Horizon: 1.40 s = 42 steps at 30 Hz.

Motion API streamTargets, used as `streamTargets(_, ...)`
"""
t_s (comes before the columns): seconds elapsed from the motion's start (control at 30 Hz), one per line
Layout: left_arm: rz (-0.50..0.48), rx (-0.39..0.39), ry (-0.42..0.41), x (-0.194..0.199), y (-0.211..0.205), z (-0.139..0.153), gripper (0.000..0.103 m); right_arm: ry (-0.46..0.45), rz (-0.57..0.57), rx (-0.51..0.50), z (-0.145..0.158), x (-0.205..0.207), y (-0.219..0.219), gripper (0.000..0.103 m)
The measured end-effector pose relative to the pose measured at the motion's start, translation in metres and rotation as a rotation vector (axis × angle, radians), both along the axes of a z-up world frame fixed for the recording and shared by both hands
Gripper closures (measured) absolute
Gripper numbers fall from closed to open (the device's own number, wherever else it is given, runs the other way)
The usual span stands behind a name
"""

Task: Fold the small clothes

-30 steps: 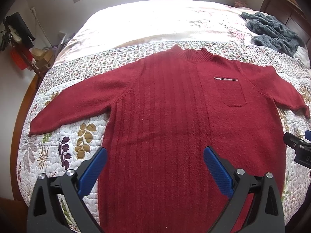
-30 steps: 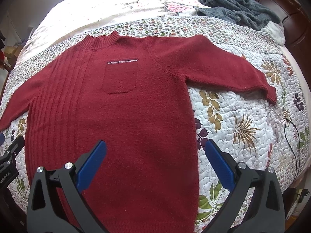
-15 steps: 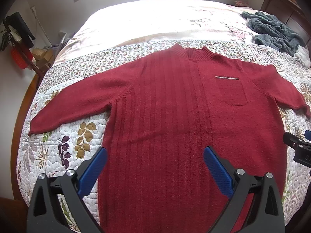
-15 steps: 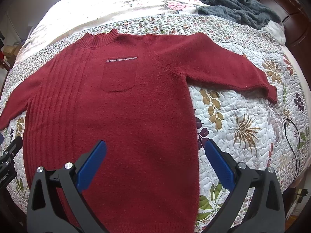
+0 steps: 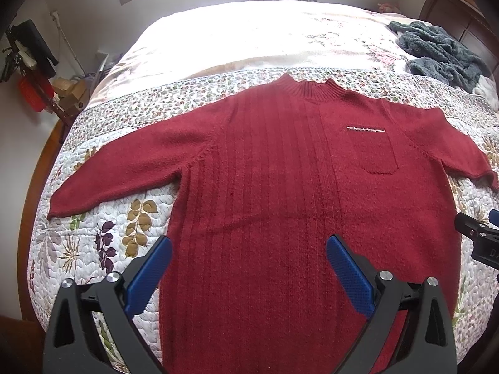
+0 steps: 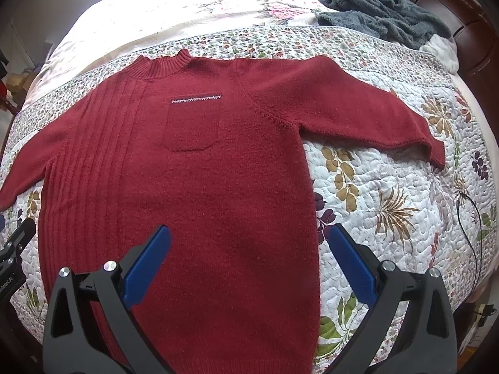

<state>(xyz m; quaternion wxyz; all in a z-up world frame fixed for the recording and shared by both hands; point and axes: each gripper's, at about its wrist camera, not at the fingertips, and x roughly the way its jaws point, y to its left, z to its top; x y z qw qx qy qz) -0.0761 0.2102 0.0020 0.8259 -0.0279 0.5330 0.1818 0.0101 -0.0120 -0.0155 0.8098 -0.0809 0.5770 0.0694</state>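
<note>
A: What can't you make out on the bed (image 5: 249, 37)?

B: Its far half is washed out by window glare in the left wrist view, so the pattern there is lost. The near edge falls below both frames. One quilt (image 6: 389, 187) with leaf and flower prints covers the nearer part.

A: And the task's garment?

B: One red sweater (image 5: 280, 187) lies flat, front up, in the middle of the quilt, collar toward the far side, both sleeves spread outward. Its hem is hidden behind the grippers in both views. In the left wrist view the cuff of one sleeve is cut by the right edge of the frame; in the right wrist view the opposite cuff runs off the left edge. One chest pocket (image 6: 191, 124) with a pale stitched trim is visible.

A: Anything else on the bed?

B: One crumpled grey fleecy item (image 6: 380, 9) at the far right corner, well apart from the sweater. What kind of garment it is, I cannot tell.

A: The claws?

B: Two. The left gripper (image 5: 249, 265) has its blue fingers spread wide above the lower ribbed part of the sweater, holding nothing. The right gripper (image 6: 249, 258) is equally wide apart over the sweater's plain side, also empty. Each shows only as a dark sliver at the edge of the other's view.
</note>
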Motion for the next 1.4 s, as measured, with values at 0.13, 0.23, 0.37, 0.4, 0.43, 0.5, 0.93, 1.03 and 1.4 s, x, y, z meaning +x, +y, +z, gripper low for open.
streamTargets(0.13, -0.001, 0.002, 0.000, 0.000, 0.000, 0.000, 0.004, -0.001, 0.000, 0.000, 0.000, 0.001, 0.001, 0.003)
streamTargets(0.23, 0.001, 0.004, 0.000, 0.001, -0.001, 0.000, 0.004, -0.002, -0.001, -0.002, -0.001, 0.001, 0.000, 0.003)
streamTargets(0.37, 0.002, 0.004, 0.000, 0.002, -0.002, 0.000, 0.004, 0.001, -0.003, -0.001, -0.001, 0.003, 0.000, 0.003)
streamTargets(0.4, 0.001, 0.003, 0.001, 0.003, -0.003, 0.000, 0.004, 0.001, -0.003, 0.000, -0.002, 0.003, -0.001, 0.003)
streamTargets(0.43, 0.001, 0.002, 0.002, 0.004, -0.003, -0.001, 0.004, 0.001, -0.002, 0.000, -0.002, 0.003, -0.001, 0.003)
streamTargets(0.5, -0.001, -0.004, 0.004, 0.005, -0.004, -0.002, 0.004, 0.001, -0.003, 0.000, -0.002, 0.003, -0.001, 0.003)
streamTargets(0.93, -0.016, -0.003, 0.026, 0.039, -0.025, -0.015, 0.004, 0.022, -0.041, 0.083, -0.013, 0.032, -0.051, 0.003)
streamTargets(1.03, -0.019, -0.025, 0.014, 0.063, -0.035, -0.018, 0.004, 0.036, -0.152, 0.092, -0.016, 0.064, -0.107, 0.003)
streamTargets(1.4, -0.070, -0.055, -0.052, 0.148, -0.099, -0.019, 0.004, 0.130, -0.459, 0.136, -0.045, 0.193, -0.356, 0.008)
